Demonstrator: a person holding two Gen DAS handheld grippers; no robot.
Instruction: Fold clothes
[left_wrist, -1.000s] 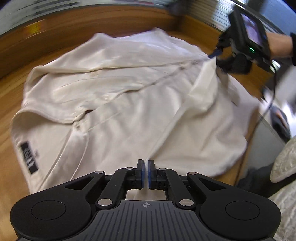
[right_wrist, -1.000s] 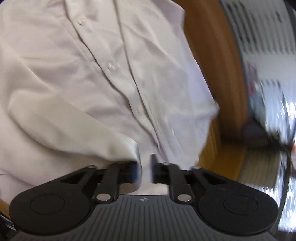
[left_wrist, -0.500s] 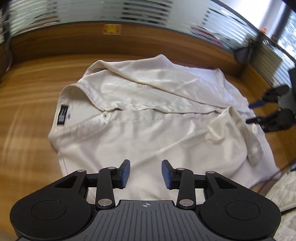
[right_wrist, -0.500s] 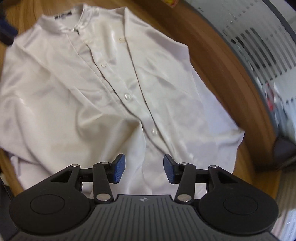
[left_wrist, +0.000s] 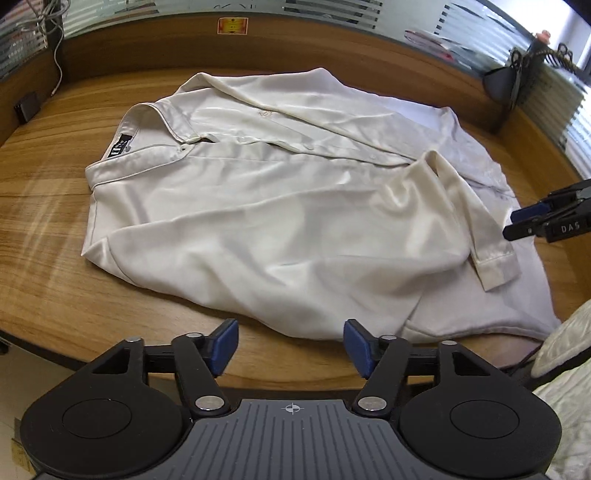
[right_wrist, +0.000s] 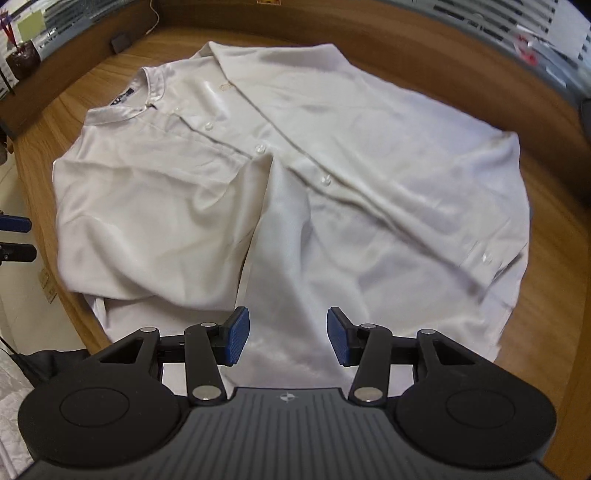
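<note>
Left wrist view: cream shirt (left_wrist: 280, 206) lies buttoned on the wooden table (left_wrist: 55, 229), collar at 10 o'clock, one sleeve (left_wrist: 469, 221) folded across toward 3 o'clock.
Left gripper (left_wrist: 290, 347): jaws wide, just been opening, nothing between.
Right gripper (right_wrist: 288, 334): jaws parted over the hem, holding nothing.

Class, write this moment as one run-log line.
left gripper: open, empty | right gripper: open, empty | shirt: flat on table, sleeve folded across front
</note>
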